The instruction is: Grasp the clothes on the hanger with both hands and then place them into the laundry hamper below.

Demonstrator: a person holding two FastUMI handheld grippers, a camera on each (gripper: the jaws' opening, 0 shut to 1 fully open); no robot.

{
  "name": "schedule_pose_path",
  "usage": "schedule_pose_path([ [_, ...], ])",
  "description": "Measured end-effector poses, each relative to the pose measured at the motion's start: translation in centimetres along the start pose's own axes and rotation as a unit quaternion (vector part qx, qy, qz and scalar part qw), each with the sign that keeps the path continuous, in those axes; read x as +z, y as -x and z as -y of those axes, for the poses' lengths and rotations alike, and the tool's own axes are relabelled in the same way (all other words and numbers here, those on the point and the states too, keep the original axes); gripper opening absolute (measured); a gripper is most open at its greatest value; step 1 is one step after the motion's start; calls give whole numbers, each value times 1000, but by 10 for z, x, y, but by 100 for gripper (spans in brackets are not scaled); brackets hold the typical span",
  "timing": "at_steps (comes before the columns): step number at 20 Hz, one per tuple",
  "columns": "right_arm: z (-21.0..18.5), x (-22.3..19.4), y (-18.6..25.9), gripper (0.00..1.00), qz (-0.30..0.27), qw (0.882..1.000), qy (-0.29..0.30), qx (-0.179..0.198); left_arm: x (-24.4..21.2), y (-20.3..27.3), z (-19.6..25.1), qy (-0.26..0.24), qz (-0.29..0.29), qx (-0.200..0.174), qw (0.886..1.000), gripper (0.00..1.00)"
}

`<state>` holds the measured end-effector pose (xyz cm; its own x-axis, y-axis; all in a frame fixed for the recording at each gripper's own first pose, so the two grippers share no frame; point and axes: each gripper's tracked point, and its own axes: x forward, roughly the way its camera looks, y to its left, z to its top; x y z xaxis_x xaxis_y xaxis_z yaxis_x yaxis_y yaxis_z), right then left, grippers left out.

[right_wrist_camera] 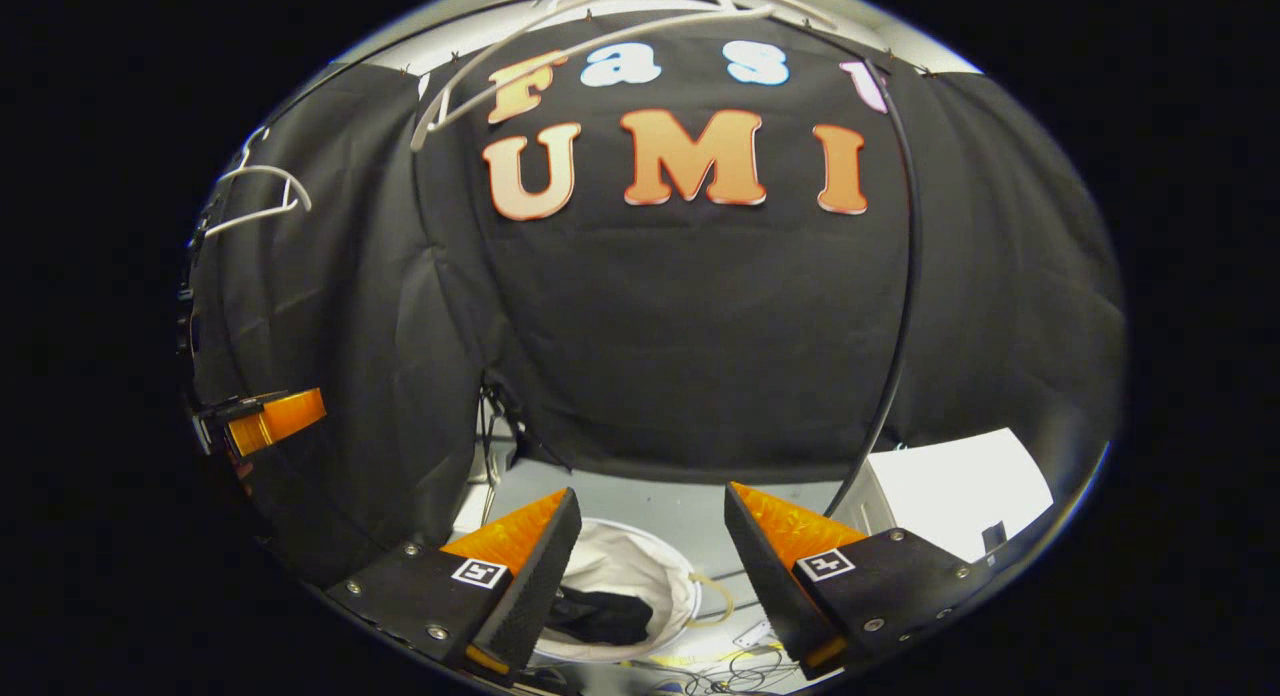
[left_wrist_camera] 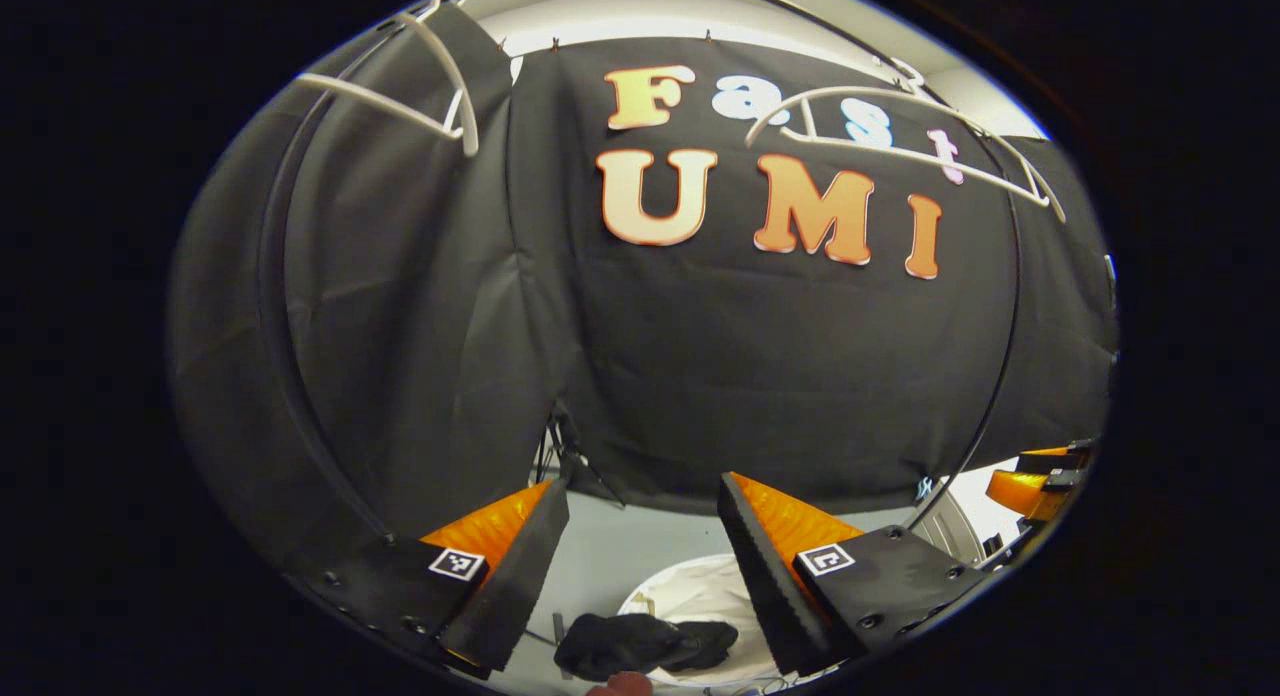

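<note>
Dark clothes [left_wrist_camera: 640, 644] lie bunched in the white laundry hamper [left_wrist_camera: 700, 591] on the floor below. In the right gripper view the same dark clothes [right_wrist_camera: 600, 616] sit inside the hamper [right_wrist_camera: 650, 576]. My left gripper [left_wrist_camera: 640, 561] hangs above them, open, with nothing between its fingers. My right gripper [right_wrist_camera: 650, 566] is likewise open and bare above the hamper. Bare white hangers [left_wrist_camera: 900, 141] hang overhead, and another bare hanger [left_wrist_camera: 400, 101] is at the upper left. The right gripper [left_wrist_camera: 1040, 481] shows at the far right edge of the left gripper view, and the left gripper [right_wrist_camera: 262, 421] at the far left of the right gripper view.
A curved black pole [right_wrist_camera: 895, 306] rises in front of the black cloth wall. A white box [right_wrist_camera: 960, 491] stands on the floor at the right. Cables [right_wrist_camera: 720, 666] lie by the hamper. A fingertip [left_wrist_camera: 620, 684] shows at the bottom edge.
</note>
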<state>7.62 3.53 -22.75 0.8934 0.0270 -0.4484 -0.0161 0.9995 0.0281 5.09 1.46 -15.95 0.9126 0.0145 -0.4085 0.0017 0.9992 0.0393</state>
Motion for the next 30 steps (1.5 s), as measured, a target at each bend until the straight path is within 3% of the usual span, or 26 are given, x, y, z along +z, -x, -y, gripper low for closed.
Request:
schedule_pose_path([
  [5,16,86,35,90,94,995,8,-19,70,15,3,9,75,3,997,97],
  [14,61,166,79,89,177,983,18,-53,151,30,7,31,143,2,989,92],
  [15,65,171,82,93,183,981,18,-55,157,35,6,29,151,4,988,92],
  [16,72,176,90,89,190,980,14,-56,162,40,6,26,157,7,987,92],
  [18,77,190,103,89,215,975,10,-52,167,46,5,22,165,12,986,98],
  [23,108,210,125,89,253,964,18,-77,175,50,5,36,191,5,981,92],
  [24,113,210,130,89,256,963,20,-85,176,51,5,39,193,5,980,98],
  [25,118,208,130,94,254,962,22,-93,176,51,5,40,196,6,980,98],
  [26,122,205,130,89,251,963,23,-99,177,52,5,39,197,7,979,95],
  [27,124,203,128,98,249,963,23,-103,177,52,3,35,198,10,979,91],
  [30,123,199,128,95,247,963,27,-104,178,52,4,27,202,17,979,94],
])
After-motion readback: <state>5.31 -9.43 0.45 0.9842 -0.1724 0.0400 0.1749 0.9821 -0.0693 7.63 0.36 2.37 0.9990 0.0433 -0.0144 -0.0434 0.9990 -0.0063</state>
